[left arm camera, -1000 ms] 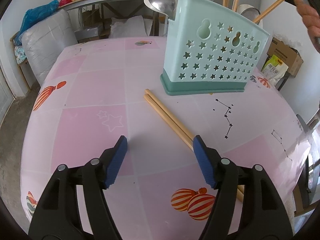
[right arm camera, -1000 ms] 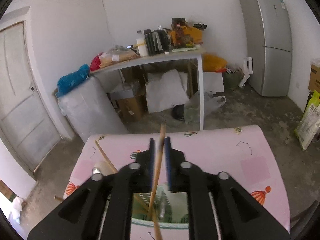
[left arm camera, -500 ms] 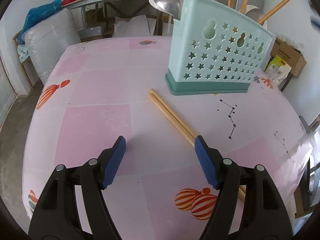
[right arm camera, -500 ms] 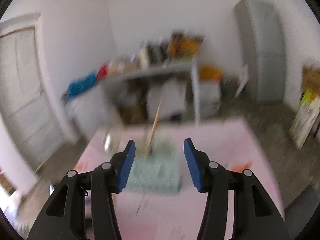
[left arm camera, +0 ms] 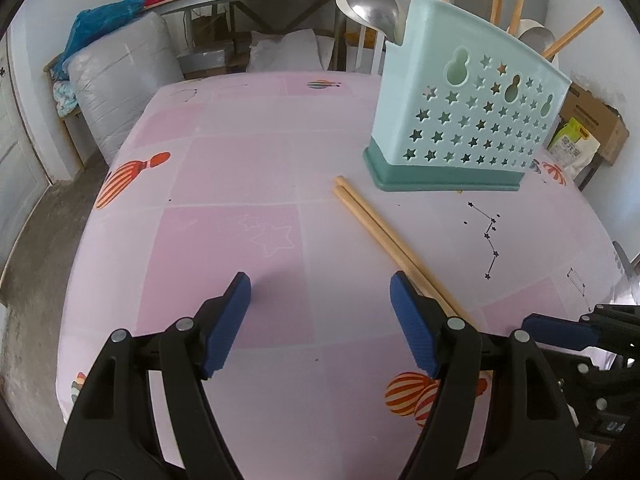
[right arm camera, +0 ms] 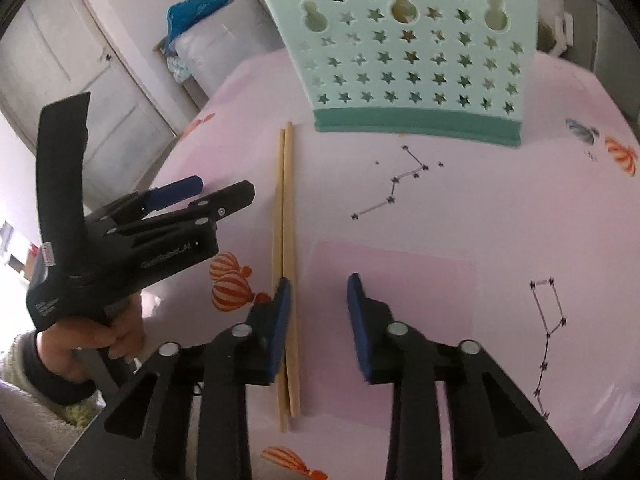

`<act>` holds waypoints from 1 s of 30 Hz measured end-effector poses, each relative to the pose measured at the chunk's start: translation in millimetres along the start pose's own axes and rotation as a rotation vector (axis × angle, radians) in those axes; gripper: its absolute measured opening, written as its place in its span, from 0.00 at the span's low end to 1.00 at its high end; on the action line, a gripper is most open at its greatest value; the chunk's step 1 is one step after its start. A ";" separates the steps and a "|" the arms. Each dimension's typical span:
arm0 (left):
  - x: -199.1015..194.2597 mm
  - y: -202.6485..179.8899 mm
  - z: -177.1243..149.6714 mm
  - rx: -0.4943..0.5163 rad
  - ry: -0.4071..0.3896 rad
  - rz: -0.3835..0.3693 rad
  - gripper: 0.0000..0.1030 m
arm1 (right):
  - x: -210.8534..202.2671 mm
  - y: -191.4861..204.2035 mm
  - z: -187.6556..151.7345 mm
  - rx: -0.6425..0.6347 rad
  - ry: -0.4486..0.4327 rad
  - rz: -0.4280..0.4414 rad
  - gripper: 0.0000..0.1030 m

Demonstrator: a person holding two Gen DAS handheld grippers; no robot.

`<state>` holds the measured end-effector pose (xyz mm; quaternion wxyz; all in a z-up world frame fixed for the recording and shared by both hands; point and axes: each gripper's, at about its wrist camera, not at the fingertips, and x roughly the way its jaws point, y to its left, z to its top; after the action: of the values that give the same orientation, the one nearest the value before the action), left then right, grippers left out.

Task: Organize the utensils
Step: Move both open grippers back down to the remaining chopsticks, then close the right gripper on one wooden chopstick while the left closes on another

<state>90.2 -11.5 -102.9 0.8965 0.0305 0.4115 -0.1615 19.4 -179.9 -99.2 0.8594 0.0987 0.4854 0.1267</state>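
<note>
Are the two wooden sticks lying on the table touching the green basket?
Apart. The left wrist view shows bare pink tablecloth between the chopsticks' ends and the basket's dark base; the right wrist view shows that gap too.

Table [left arm camera: 240, 168] wearing a pink cloth with balloon and star pictures, green holder [left arm camera: 460, 128] with star holes standing on it, two wooden chopsticks [right arm camera: 285, 240] lying side by side just in front of the holder

soft daylight, sharp focus, fisheye-warped edges
</note>
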 end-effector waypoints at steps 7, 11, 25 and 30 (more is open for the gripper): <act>0.6 0.3 0.0 0.000 0.000 -0.003 0.67 | 0.5 -0.2 5.5 -0.002 0.011 0.009 0.17; 0.8 1.2 0.0 -0.008 -0.003 -0.010 0.67 | -0.9 7.5 12.0 -0.010 0.001 0.029 0.17; 1.5 -1.6 -0.1 -0.009 -0.001 -0.014 0.68 | 10.3 10.9 9.7 -0.052 0.022 -0.044 0.06; -3.3 -0.3 2.2 -0.025 0.012 -0.058 0.68 | 3.0 5.6 1.4 -0.043 0.039 -0.063 0.06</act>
<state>89.7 -11.3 -98.9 0.8892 0.0082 0.4196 -0.1820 21.4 -173.6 -99.3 0.8553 0.0625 0.5020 0.1117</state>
